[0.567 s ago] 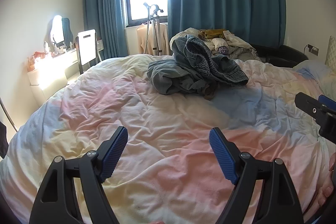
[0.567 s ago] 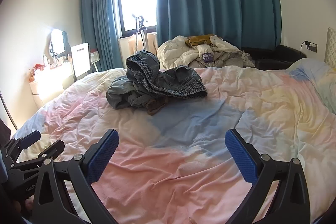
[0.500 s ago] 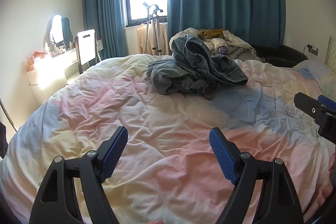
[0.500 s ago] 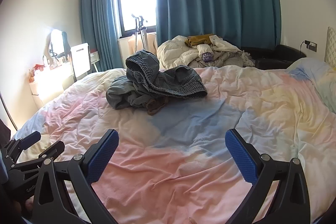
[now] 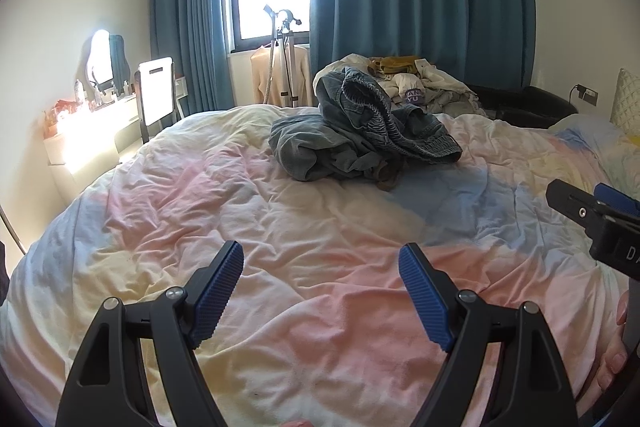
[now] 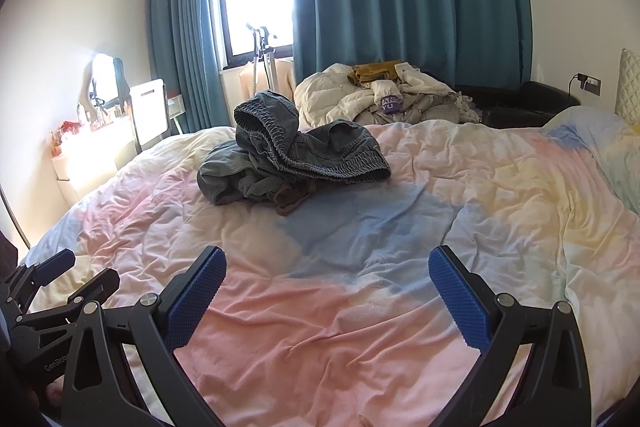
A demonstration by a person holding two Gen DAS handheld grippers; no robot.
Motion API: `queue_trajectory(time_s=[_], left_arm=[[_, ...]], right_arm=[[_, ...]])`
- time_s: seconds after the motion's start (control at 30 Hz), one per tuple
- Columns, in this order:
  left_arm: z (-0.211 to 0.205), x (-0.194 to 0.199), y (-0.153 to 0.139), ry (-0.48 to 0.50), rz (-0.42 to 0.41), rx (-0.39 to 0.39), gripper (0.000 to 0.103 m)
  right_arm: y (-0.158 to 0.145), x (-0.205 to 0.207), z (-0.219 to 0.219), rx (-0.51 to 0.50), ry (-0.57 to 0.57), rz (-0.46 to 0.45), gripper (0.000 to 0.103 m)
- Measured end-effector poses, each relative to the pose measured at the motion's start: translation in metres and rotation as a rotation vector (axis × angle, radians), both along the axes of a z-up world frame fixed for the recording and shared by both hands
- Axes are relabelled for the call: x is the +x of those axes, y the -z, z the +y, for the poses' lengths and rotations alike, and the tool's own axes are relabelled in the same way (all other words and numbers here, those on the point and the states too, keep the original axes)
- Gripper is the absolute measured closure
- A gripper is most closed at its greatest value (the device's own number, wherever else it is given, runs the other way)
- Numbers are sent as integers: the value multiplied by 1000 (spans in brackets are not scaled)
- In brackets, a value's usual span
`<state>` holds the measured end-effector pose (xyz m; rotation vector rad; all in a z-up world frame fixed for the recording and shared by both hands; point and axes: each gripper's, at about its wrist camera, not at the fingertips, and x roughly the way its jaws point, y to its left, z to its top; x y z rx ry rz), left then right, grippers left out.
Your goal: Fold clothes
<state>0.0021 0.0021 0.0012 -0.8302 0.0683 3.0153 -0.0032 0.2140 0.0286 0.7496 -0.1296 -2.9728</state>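
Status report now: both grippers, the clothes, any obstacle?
Left gripper, right gripper: open, empty. Denim heap crumpled on bed, untouched. Nothing between.

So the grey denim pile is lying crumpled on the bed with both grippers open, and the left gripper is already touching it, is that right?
Not quite: the left gripper is not touching the grey denim pile; in the left wrist view it hovers over bare quilt, well short of it. The pile is crumpled, and the right gripper is open too.

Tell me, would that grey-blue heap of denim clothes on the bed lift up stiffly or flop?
The denim heap lies crumpled in soft folds, so it would probably flop and unfurl. It looks thick, so likely heavy for cloth. Its ribbed waistband should give some grip.
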Motion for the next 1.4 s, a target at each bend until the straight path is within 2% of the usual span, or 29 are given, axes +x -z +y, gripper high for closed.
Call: queue_trajectory(time_s=[1.4], left_arm=[[3,0,3,10,-5,0,21]], right_arm=[[1,1,-2,10,0,-9,0]])
